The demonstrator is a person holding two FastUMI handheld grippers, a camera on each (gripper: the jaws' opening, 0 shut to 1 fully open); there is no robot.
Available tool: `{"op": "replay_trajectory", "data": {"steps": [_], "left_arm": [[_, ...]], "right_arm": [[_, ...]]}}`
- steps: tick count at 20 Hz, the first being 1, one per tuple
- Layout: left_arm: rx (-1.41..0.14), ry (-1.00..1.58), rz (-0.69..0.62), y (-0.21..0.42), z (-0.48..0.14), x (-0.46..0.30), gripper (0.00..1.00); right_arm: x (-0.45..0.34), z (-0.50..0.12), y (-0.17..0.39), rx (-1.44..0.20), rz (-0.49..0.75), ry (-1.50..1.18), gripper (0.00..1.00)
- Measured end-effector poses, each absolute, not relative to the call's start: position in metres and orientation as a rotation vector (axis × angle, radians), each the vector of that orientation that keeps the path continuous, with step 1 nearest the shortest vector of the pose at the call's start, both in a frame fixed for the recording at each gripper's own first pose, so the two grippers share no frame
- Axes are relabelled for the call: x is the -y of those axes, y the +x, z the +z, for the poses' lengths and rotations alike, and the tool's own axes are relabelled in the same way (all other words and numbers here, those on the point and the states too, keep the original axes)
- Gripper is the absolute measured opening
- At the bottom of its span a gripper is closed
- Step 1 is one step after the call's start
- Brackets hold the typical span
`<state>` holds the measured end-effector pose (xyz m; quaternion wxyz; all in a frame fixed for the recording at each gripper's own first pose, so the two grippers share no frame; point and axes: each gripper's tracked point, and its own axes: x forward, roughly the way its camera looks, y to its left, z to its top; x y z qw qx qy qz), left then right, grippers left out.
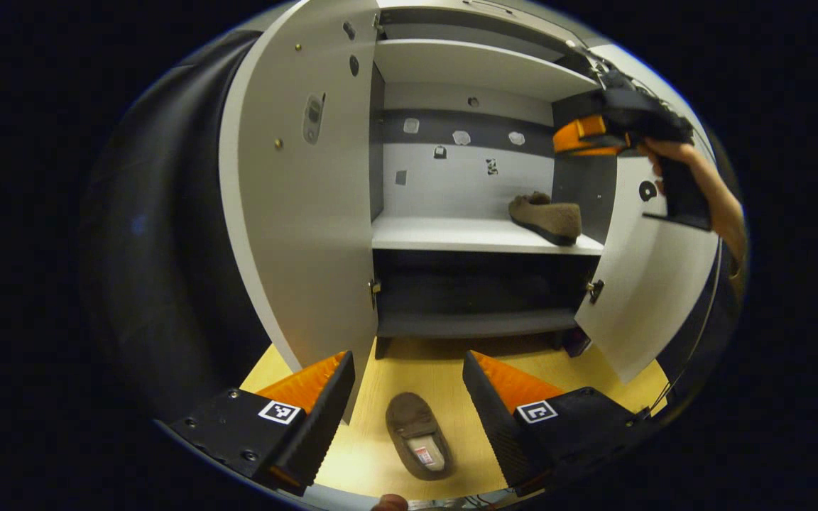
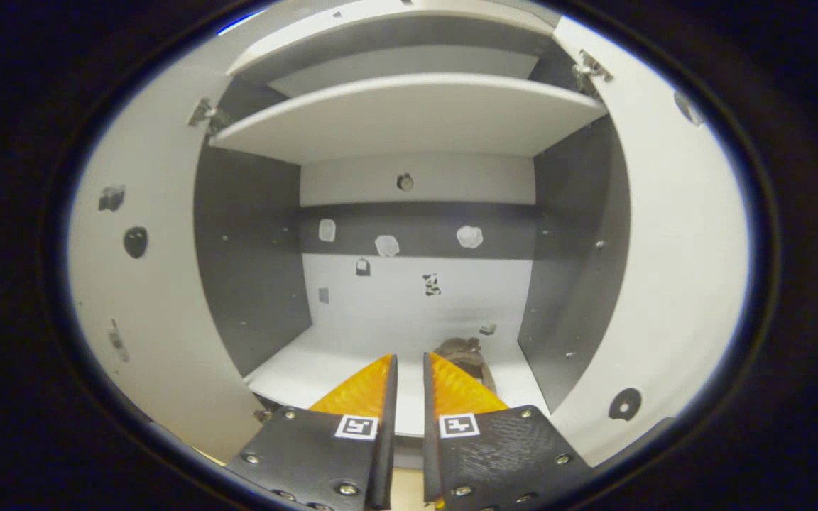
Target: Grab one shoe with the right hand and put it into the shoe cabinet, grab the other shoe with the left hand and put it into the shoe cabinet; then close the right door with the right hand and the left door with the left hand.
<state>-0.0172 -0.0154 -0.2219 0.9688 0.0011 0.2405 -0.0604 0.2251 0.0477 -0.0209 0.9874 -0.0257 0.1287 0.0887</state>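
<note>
White two-door shoe cabinet (image 1: 309,234) with dark grey inner walls is the reference; both doors stand open. Left gripper view: left gripper (image 1: 407,397) hangs in front of the cabinet base, fingers spread wide, nothing between them except, lower down, a brown slip-on shoe (image 1: 417,445) lying sole-down on the pale wood floor (image 1: 444,372), in front of the cabinet and untouched. Second brown fuzzy shoe (image 1: 547,217) sits on the cabinet's white middle shelf (image 1: 451,234), right end, near the right wall. Same view catches the right gripper (image 1: 579,136) held by a hand (image 1: 672,152) at the cabinet's upper right, by the open right door (image 1: 654,284), above the shelved shoe; its finger gap can't be read from there. Right gripper view fills that in: right gripper (image 2: 409,390) fingers nearly closed, narrow slit, holding nothing, pointed into the middle compartment; the shelved shoe (image 2: 462,353) peeks out just past the fingertips, partly hidden. The floor shoe appears in the left gripper view.
</note>
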Motion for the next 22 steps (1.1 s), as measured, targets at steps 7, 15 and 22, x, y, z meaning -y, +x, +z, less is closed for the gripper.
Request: {"op": "replay_trajectory", "data": {"steps": [7,15,22], "left_arm": [[-0.68,0.006,-0.136,-0.029,-0.31,0.024,0.95],[-0.838,0.02,-0.109,-0.044,-0.386,0.01,0.96],[-0.871,0.009,-0.081,-0.035,-0.43,-0.009,0.96]], "right_arm": [[-0.01,0.052,0.159,-0.126,0.125,-0.078,0.17],[-0.006,0.082,0.112,-0.093,0.151,-0.053,0.19],[-0.013,0.09,0.082,-0.081,0.173,-0.067,0.2]]}}
